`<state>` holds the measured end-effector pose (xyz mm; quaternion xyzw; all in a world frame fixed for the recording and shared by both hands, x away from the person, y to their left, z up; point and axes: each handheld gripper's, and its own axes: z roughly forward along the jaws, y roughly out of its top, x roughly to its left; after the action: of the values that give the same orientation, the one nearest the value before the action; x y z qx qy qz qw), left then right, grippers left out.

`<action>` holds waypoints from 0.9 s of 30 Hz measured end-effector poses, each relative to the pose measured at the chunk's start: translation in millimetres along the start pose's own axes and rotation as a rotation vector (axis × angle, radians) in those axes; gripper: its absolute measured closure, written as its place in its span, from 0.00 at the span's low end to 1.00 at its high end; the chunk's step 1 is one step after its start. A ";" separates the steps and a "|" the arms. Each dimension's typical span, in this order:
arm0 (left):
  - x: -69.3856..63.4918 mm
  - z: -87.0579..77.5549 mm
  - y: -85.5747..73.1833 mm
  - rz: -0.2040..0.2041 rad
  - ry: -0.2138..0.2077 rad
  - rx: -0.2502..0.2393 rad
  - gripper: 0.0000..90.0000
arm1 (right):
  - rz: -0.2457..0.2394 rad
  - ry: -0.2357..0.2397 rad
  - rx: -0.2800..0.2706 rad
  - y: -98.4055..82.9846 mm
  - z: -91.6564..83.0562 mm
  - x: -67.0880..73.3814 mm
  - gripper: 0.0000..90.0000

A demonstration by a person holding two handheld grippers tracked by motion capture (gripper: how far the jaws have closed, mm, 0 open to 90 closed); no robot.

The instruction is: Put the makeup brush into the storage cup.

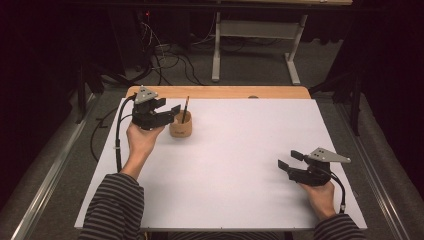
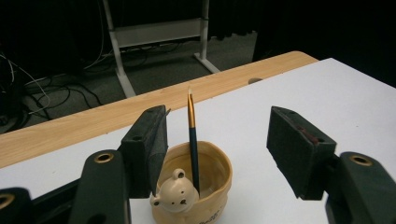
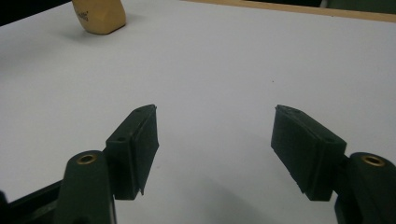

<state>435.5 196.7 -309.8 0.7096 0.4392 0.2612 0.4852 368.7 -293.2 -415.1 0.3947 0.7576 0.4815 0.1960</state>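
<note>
In the upper left of the high view we see the left tongs (image 1: 167, 107) spread wide, just beside the beige cup (image 1: 180, 125), pinching nothing. A thin brush (image 1: 185, 108) stands upright inside the cup, and a small bear figure (image 2: 175, 190) sits on its rim between the jaws. At the lower right, the right tongs (image 1: 290, 160) are also spread above the bare white worktop (image 1: 235, 165), well apart from the cup. Behind the worktop stand a metal frame (image 1: 255, 30) and loose cables (image 1: 165, 55) on the floor.
</note>
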 end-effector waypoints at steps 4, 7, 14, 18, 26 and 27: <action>1.0 -3.4 -0.1 0.004 0.001 -0.002 0.43 | 0.001 0.000 0.001 -0.1 0.1 0.0 0.37; 0.7 -6.1 -0.1 0.005 0.000 -0.006 0.43 | 0.000 0.000 0.002 -0.1 0.3 -0.2 0.37; 1.4 -11.3 -3.2 0.006 0.002 -0.010 0.44 | -0.003 0.001 0.003 -0.1 0.5 -0.3 0.37; 3.8 -15.3 -4.3 0.002 0.003 -0.014 0.44 | -0.003 0.000 0.004 -0.1 0.6 -0.2 0.37; 6.0 -22.2 -8.4 -0.007 0.000 -0.026 0.44 | -0.003 -0.001 0.004 -0.2 0.6 -0.1 0.37; 5.9 -23.2 -8.9 -0.005 -0.002 -0.027 0.44 | -0.002 -0.001 0.004 -0.2 0.6 -0.2 0.37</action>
<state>416.5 213.8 -309.2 0.7019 0.4371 0.2652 0.4959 369.1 -293.0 -415.6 0.3945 0.7589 0.4796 0.1959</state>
